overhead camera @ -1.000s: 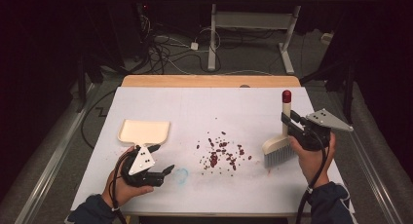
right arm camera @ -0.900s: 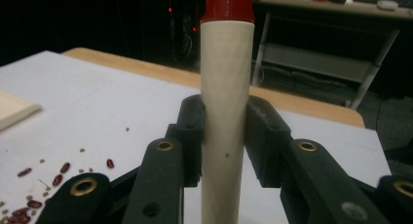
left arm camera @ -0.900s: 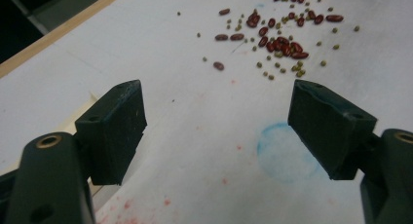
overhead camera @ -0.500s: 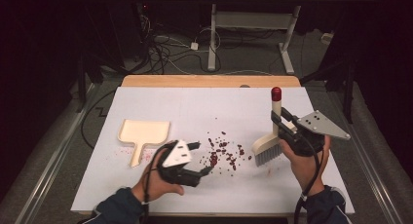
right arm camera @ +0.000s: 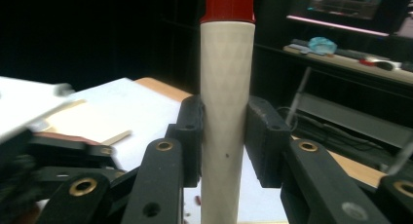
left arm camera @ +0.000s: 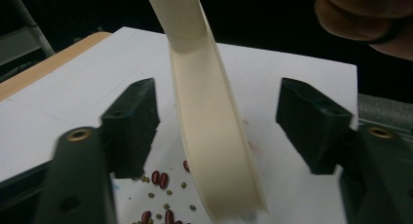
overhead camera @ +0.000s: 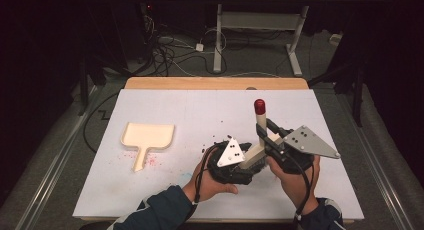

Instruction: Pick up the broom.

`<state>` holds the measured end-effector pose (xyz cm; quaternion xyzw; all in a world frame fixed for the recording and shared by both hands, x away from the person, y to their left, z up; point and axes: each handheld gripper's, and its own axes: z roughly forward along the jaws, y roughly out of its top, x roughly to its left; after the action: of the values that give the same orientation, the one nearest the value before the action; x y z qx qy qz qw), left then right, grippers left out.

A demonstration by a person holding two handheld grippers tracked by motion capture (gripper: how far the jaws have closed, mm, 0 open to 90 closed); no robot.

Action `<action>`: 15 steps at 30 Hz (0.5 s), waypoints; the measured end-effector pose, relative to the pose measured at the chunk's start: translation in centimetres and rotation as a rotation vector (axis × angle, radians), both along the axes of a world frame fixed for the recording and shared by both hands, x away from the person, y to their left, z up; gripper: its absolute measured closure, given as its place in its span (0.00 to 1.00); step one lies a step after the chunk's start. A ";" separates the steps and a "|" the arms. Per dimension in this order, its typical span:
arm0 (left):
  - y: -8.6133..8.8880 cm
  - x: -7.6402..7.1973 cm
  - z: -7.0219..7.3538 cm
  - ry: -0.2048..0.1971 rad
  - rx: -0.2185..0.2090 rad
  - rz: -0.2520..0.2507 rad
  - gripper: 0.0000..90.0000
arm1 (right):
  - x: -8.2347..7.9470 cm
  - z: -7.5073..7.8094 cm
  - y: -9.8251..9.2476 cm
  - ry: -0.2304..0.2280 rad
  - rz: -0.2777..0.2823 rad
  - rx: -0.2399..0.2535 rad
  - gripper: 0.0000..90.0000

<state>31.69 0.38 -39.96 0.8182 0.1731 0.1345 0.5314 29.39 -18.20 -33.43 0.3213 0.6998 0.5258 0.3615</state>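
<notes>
A cream brush (overhead camera: pixel 259 122) with a red-capped handle stands tilted over the middle of the white table sheet (overhead camera: pixel 200 110). My right gripper (overhead camera: pixel 267 135) is shut on its handle (right arm camera: pixel 226 87), just below the red cap. My left gripper (overhead camera: pixel 246 166) sits right beside it, open, with the cream brush head (left arm camera: pixel 209 136) between its jaws and clear of both. Dark red beans (left arm camera: pixel 160 177) lie on the sheet under the brush head; in the high view the grippers cover most of them. A cream dustpan (overhead camera: pixel 148 136) lies flat at the left.
Faint red stains (overhead camera: pixel 152 161) mark the sheet by the dustpan's handle. A wooden strip (overhead camera: pixel 215 83) edges the table's far side, with cables and desk legs on the floor beyond. The hand (left arm camera: pixel 365 14) that holds the right gripper is close above the left gripper.
My left gripper has moved right, from beside the dustpan to the brush head over the beans. The right gripper has carried the brush leftward to meet it.
</notes>
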 end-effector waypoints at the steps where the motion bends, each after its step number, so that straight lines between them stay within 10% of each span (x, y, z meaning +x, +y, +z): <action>1: 0.2 0.1 -0.1 0.009 -0.015 0.001 0.42 | -0.1 -0.1 0.2 -0.002 0.005 0.005 0.78; 15: 2.3 1.4 -0.3 0.059 -0.024 -0.034 0.72 | -0.7 0.0 0.7 0.017 0.066 0.010 0.77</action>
<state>33.07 2.64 -40.30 0.8183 0.1763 0.0991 0.5381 28.70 -17.50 -33.46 0.3042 0.7104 0.5381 0.3366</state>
